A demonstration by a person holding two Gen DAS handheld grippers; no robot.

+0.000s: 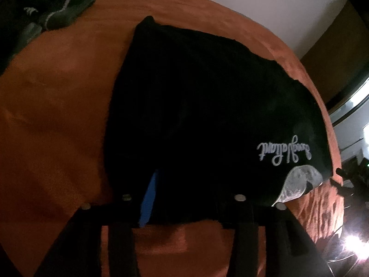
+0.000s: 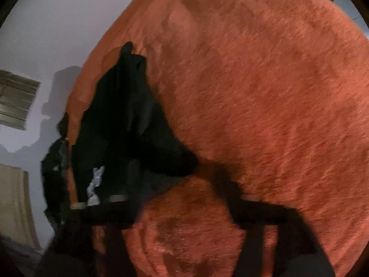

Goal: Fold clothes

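From my left gripper [image 1: 182, 210] I see the fuzzy orange blanket-covered surface [image 1: 57, 120] curving away to a rounded far edge against a pale wall [image 1: 230, 2]. To the left of the black fleece garment [image 1: 196, 106] the orange pile is open and bare up to a heap of dark grey-green clothes [image 1: 62, 11] at the far left edge. On the right the garment runs almost to the surface's edge, with dark clutter and a bright light [image 1: 352, 242] just beyond.

The garment lies flat, spread in front of me, its near hem reaching my left gripper's fingers. A blue strip [image 1: 148, 200] shows at that hem beside my left finger; my jaws stand wide apart, and I cannot tell whether they pinch any cloth. White cursive embroidery [image 1: 283, 153] sits near the right hem, upside down to me and not legible. A grey patterned lining [image 1: 299, 184] peeks out at the near right corner.

From my right gripper [image 2: 184, 207] the orange surface [image 2: 265, 92] fills most of the view, open and bare to the right. The black garment [image 2: 129, 133] is bunched at the left, by the surface's edge, with a white tag [image 2: 95, 180] showing. My right jaws are spread wide, the left finger overlapping the cloth.
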